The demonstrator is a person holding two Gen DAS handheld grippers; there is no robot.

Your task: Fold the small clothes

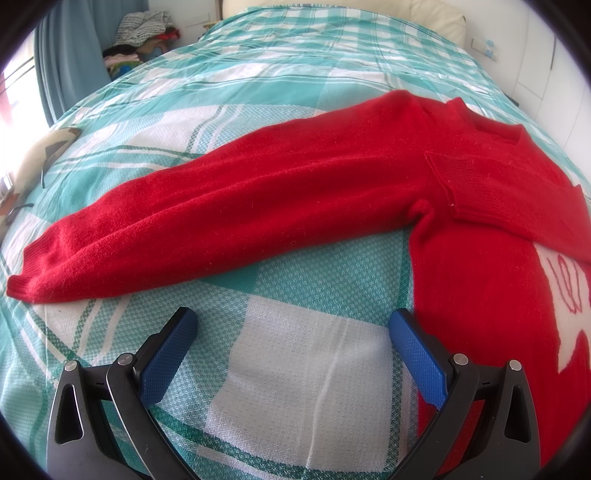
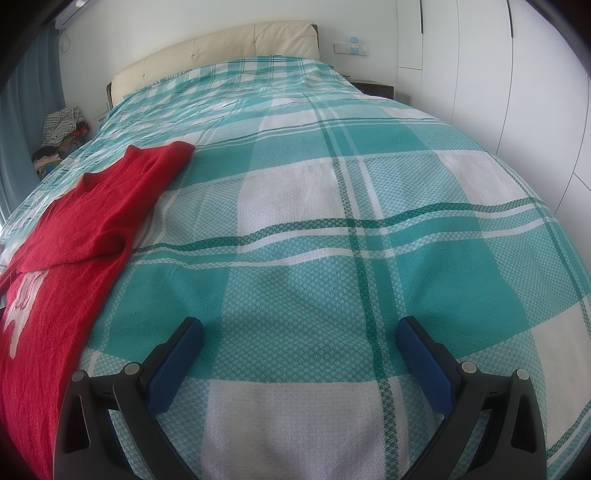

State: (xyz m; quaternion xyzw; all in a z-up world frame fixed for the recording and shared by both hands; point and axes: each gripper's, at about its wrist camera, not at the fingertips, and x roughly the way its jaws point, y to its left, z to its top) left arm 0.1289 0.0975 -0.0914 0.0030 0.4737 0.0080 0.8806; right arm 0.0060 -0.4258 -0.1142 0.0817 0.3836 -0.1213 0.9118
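A red sweater with a white motif lies flat on the teal and white checked bedspread. One sleeve stretches out to the left; the other sleeve is folded across the chest. My left gripper is open and empty, above the bedspread just in front of the stretched sleeve and beside the sweater's body. In the right wrist view the sweater lies at the left. My right gripper is open and empty over bare bedspread, to the right of the sweater.
A cream headboard stands at the far end of the bed. A pile of clothes sits beyond the bed's left side by a blue curtain. White wardrobe doors are on the right. A cushion lies at the bed's left edge.
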